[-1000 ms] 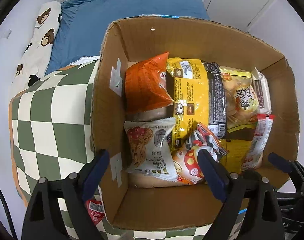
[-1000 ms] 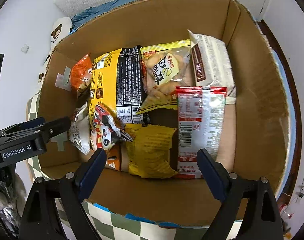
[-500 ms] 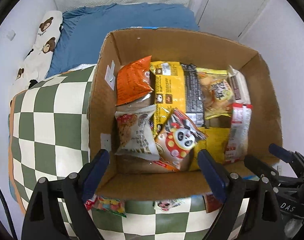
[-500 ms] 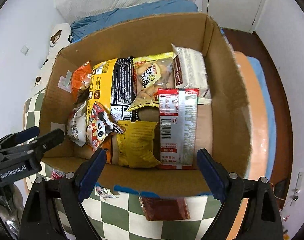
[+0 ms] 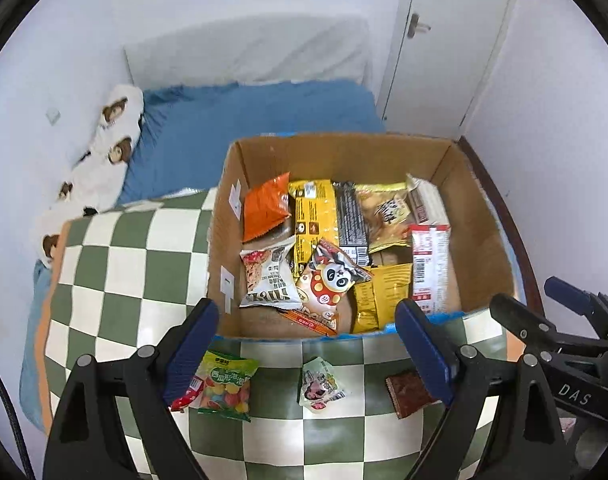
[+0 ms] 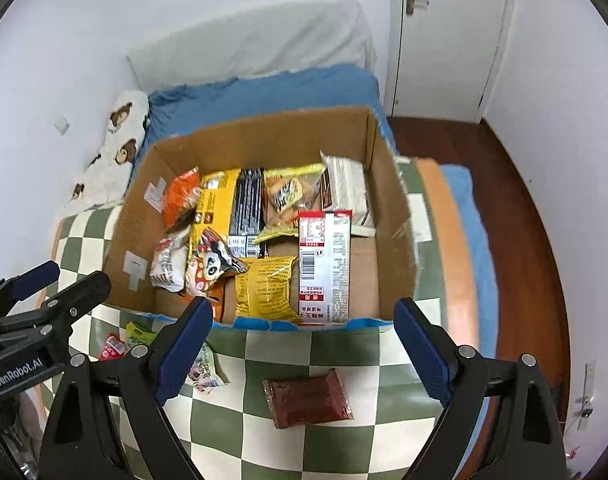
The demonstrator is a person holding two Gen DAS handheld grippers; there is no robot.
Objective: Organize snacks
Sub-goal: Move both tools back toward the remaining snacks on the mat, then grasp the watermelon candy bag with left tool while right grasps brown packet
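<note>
A cardboard box stands on a green-and-white checked cloth and holds several snack packets, among them an orange bag, a panda packet and a red-and-white pack. Loose on the cloth in front of the box lie a green candy bag, a small pale green packet and a dark red packet. My left gripper is open and empty above the loose packets. My right gripper is open and empty above the dark red packet.
The checked cloth covers a raised surface beside a blue bed with a bear-print pillow. A white door and dark wood floor lie to the right. White walls close in on the left.
Both grippers have pulled back and up from over the box. The loose packets on the cloth in front of the box have come into view. Both stay open and empty.
</note>
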